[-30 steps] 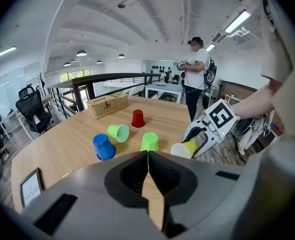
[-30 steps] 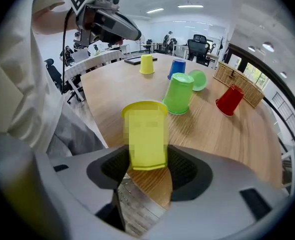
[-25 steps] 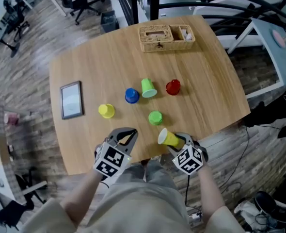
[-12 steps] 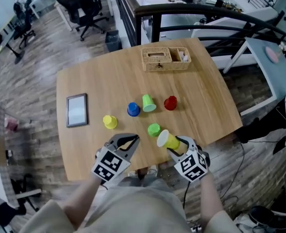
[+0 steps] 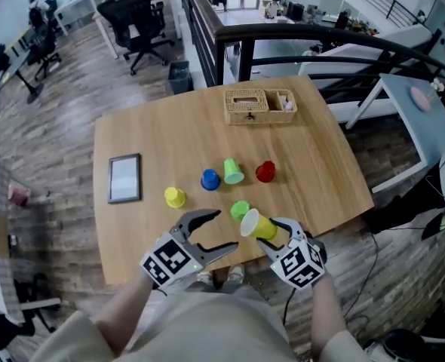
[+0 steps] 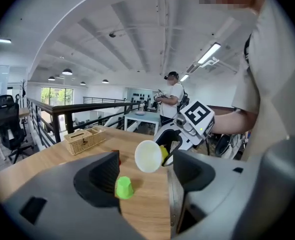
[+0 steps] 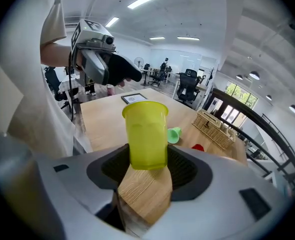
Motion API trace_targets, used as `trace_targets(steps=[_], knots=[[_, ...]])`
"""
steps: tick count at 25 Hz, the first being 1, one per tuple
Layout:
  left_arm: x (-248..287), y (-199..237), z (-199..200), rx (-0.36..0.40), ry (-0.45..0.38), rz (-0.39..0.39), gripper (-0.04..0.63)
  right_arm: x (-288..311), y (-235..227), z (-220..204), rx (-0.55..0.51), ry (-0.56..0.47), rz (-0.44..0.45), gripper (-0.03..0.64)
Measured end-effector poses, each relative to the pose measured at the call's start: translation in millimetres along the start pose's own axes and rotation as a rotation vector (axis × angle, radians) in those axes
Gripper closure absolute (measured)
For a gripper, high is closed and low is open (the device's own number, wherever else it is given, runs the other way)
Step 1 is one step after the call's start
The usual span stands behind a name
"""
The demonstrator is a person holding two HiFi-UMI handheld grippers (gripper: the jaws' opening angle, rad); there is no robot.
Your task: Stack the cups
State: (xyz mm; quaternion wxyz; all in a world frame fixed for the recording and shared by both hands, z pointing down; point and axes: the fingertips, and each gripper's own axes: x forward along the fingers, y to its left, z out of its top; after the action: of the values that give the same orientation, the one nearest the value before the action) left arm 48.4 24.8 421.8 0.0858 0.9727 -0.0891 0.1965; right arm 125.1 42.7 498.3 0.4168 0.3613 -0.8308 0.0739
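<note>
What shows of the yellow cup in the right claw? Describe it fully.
The yellow cup looks like thin, glossy plastic, tapered, with a rolled rim round its open mouth. The right claw is shut on its narrow base end, so the mouth points away from the claw. It is tilted nearly on its side, held in the air over the table near its front edge. Only the claw touches it.

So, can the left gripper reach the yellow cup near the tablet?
Probably yes: the left gripper has just been opening, nothing between its jaws, and only bare table separates it from the yellow cup.
</note>
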Motion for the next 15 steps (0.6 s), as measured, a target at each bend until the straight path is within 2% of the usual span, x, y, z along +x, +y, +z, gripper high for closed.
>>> trace_targets(steps=[5, 10, 15], knots=[[5.3, -15.3, 12.2, 0.022, -0.022, -0.076, 0.23, -8.6, 18.0, 22.5, -0.084, -0.032, 0.055, 0.365], [12.2, -28.3, 11.9, 0.031, 0.005, -0.148, 0.213, -16.3, 30.9, 42.2, -0.153, -0.063, 0.108, 0.365], [14.1, -30.2, 6.1, 0.031, 0.025, -0.17, 0.213, -23.6, 38.2, 54.8, -0.201, -0.102, 0.139, 0.365]])
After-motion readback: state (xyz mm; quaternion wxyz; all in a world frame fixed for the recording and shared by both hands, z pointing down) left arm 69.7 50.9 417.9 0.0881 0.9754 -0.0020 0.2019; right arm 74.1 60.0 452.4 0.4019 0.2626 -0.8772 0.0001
